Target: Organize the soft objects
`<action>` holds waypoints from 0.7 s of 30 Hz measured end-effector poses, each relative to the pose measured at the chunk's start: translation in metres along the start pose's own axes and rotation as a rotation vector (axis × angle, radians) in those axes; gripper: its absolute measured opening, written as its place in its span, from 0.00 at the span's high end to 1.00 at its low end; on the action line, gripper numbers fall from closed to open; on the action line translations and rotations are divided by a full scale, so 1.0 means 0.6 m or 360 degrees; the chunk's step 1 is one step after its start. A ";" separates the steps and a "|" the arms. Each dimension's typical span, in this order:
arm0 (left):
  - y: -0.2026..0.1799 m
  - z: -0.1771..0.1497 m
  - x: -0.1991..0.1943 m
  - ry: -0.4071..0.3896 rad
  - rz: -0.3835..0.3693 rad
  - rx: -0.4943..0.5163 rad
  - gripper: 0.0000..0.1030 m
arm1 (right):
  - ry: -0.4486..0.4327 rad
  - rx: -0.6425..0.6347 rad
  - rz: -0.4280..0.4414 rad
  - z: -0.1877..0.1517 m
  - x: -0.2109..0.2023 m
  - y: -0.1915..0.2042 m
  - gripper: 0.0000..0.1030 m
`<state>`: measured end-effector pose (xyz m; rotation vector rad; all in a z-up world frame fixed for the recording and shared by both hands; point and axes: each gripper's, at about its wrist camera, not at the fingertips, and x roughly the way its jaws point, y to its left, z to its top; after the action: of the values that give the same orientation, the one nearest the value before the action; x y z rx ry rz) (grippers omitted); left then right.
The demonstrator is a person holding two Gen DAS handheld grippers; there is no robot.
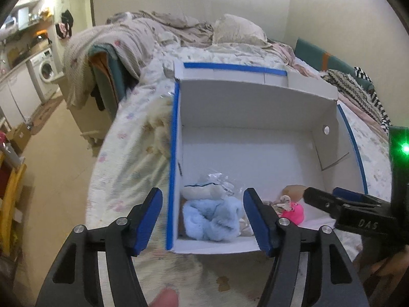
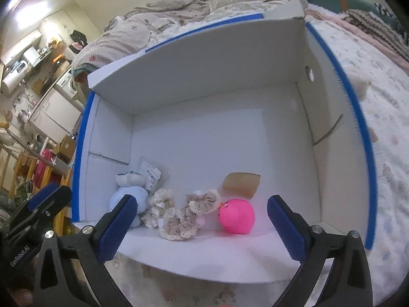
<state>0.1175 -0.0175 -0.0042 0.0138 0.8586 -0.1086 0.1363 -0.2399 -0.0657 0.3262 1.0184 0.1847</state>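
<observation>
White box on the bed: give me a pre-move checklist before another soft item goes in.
1. Left gripper open and holding nothing: ok.
2. Right gripper open and holding nothing: ok.
3. White box open on top: ok.
4. Bare floor left behind the pink ball, scrunchies and blue plush: ok.
5. Next item identified, perhaps the cream fluffy thing outside the box: cannot tell.

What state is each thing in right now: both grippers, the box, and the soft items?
Left gripper: open, empty.
Right gripper: open, empty.
White cardboard box: open on the bed, lid flap upright.
Pink ball toy: in the box, near wall.
Beige lace scrunchie: in the box, touching the ball.
Cream scrunchie: in the box.
Light blue plush: in the box's left corner.
Tan sponge block: lying behind the ball.
</observation>
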 end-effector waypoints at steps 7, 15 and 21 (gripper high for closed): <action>0.013 -0.023 -0.040 -0.0062 0.0044 -0.0025 0.39 | -0.0046 -0.0047 -0.0025 -0.022 -0.040 0.005 0.00; 0.045 -0.055 -0.075 -0.0047 0.0057 -0.0193 0.36 | -0.0167 -0.0149 -0.0110 -0.065 -0.095 0.014 0.00; 0.030 -0.078 -0.100 -0.0111 0.0049 -0.0136 0.16 | -0.0313 -0.0160 -0.0115 -0.090 -0.140 0.020 0.00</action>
<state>0.0449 0.0086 0.0102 -0.0567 0.7927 -0.0433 0.0470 -0.2440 -0.0200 0.2113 0.8222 0.1348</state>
